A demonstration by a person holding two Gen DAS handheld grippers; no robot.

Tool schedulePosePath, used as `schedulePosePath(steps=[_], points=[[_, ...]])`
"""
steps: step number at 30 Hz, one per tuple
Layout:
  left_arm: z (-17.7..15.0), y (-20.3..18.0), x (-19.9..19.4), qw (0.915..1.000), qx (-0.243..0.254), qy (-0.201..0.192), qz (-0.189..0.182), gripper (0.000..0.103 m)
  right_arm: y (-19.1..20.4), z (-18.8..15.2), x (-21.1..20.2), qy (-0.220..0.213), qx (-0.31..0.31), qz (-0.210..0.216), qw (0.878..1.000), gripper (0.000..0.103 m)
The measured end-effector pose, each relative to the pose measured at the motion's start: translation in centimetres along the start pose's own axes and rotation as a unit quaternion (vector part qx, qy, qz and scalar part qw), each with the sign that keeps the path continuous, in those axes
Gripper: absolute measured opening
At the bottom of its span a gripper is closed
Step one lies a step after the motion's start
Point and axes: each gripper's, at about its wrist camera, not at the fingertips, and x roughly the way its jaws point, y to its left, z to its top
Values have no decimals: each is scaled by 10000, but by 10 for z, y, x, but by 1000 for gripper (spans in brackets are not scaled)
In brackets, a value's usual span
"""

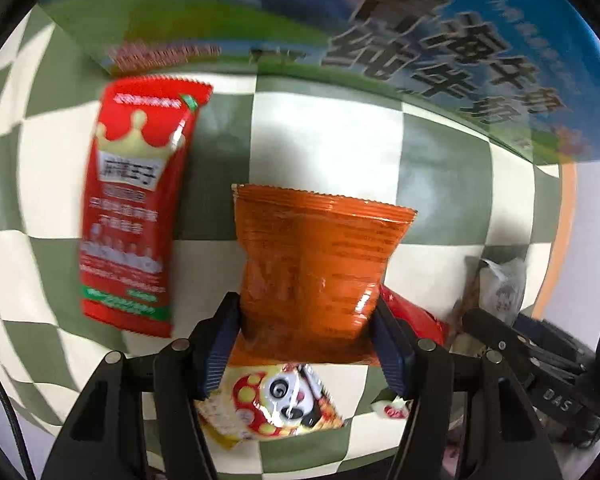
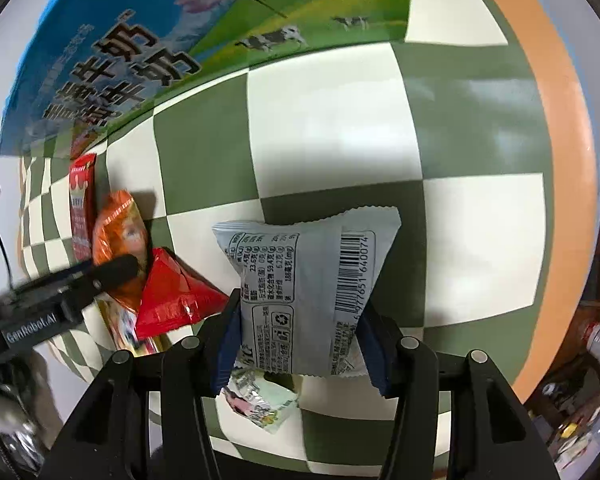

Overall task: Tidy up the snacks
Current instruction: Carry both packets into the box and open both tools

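Observation:
My left gripper is shut on an orange snack packet and holds it above the green-and-white checkered cloth. A long red packet with a crown lies on the cloth to its left. My right gripper is shut on a grey packet with a barcode. In the right wrist view the left gripper with the orange packet shows at the left, beside a red packet and the crown packet.
A blue-and-green milk carton box stands at the back of the cloth; it also shows in the right wrist view. A panda-print packet and a small candy lie under the left gripper. A pale packet lies under the right gripper.

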Motion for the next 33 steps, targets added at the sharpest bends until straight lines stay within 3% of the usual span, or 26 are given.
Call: schedulePosePath(steps=[5,9,11,12,18,25,29,33], points=[[6,-8,10,9998,23,-100,151,60,-8,0,5,12,350,244,9991,69],[0,-17,5,9984,205,-399,357,53,13,-1,16,-96,243,16,9997,70],[-6,-19,0,9978,206,-499,386,51,17,-4,20,-219,231,-101,9994,64],[-11,-18,-3,9976,194,-534,383,50,25,-5,24,-282,238,-191,9991,54],[-41,-28,-44,9949,158,-961,252,50,33,-18,9,-620,311,275,9972,49],[-50,-45,-128,9859,169,-1622,-383,50,62,-23,-51,-1028,7,936,9903,49],[-25,-56,-180,9769,295,-2056,-501,50,80,-10,-101,-1349,-260,1189,9834,49],[15,-66,-202,9729,373,-2220,-533,50,91,11,-152,-1667,-510,1295,9761,49]])
